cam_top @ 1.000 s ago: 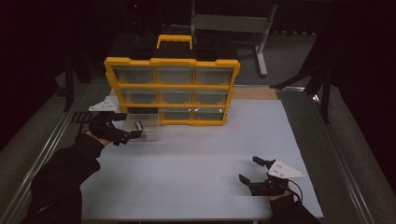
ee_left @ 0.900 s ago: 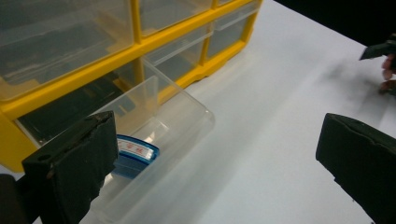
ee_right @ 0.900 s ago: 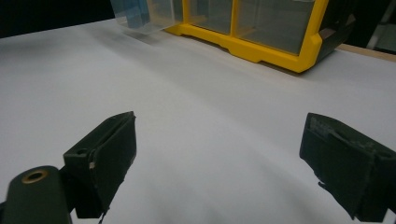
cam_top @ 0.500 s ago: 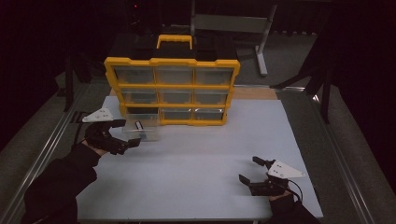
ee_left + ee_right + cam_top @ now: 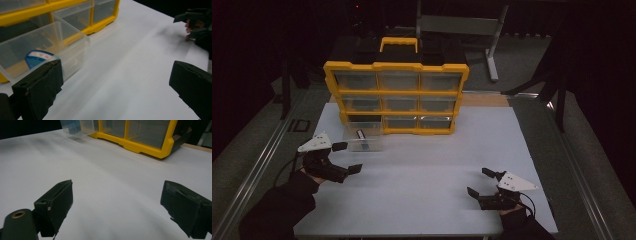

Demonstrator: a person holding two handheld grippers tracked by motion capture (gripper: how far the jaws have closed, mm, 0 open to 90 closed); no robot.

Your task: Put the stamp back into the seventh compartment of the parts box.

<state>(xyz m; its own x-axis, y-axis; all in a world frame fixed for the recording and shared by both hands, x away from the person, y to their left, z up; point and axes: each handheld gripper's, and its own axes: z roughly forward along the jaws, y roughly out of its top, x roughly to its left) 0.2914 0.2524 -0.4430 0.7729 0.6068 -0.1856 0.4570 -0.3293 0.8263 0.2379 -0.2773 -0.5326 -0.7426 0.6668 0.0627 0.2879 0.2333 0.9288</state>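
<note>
Having let go of the pulled-out clear drawer (image 5: 362,140), the left tongs (image 5: 347,157) now sit apart beside it, right tongs (image 5: 479,182) likewise apart and idle, so the pull is probably finished.

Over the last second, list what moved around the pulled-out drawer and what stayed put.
The left gripper has drawn back from the clear drawer toward the person and now hangs open, apart from it. The drawer stays pulled out at the bottom left of the yellow organizer, a blue item inside. The right gripper stayed open near the table's front right.
</note>
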